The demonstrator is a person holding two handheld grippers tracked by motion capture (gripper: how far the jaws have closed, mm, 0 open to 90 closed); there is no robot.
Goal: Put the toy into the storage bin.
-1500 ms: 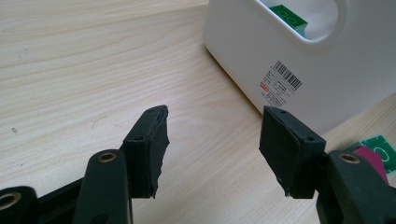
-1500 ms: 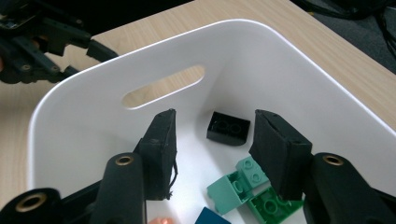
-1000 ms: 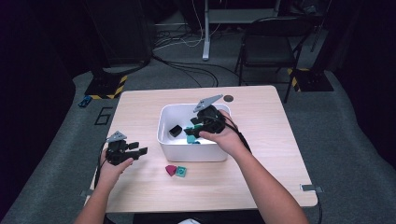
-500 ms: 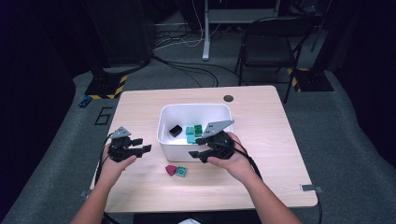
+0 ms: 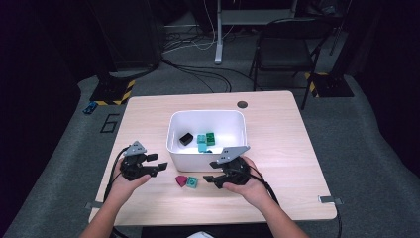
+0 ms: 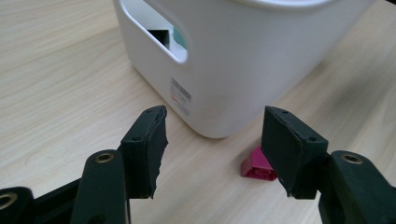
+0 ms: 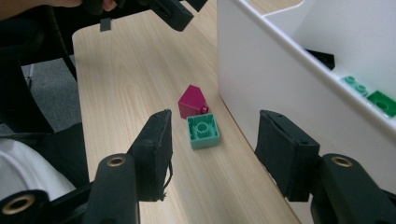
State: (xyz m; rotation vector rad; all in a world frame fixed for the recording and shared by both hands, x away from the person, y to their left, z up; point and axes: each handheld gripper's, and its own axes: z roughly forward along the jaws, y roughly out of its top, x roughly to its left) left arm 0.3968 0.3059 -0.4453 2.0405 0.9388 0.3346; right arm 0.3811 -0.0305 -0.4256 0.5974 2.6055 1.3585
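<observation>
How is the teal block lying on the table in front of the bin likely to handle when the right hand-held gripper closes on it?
The teal block looks like hard moulded plastic, so probably stiff and light. Its flat, square sides should give the pads a firm hold, though smooth plastic may slip slightly. It lies flat, so rolling seems unlikely; it touches the magenta block, which may get nudged.

Both grippers, left (image 5: 159, 166) and right (image 5: 212, 178), hover with fingers apart.
</observation>
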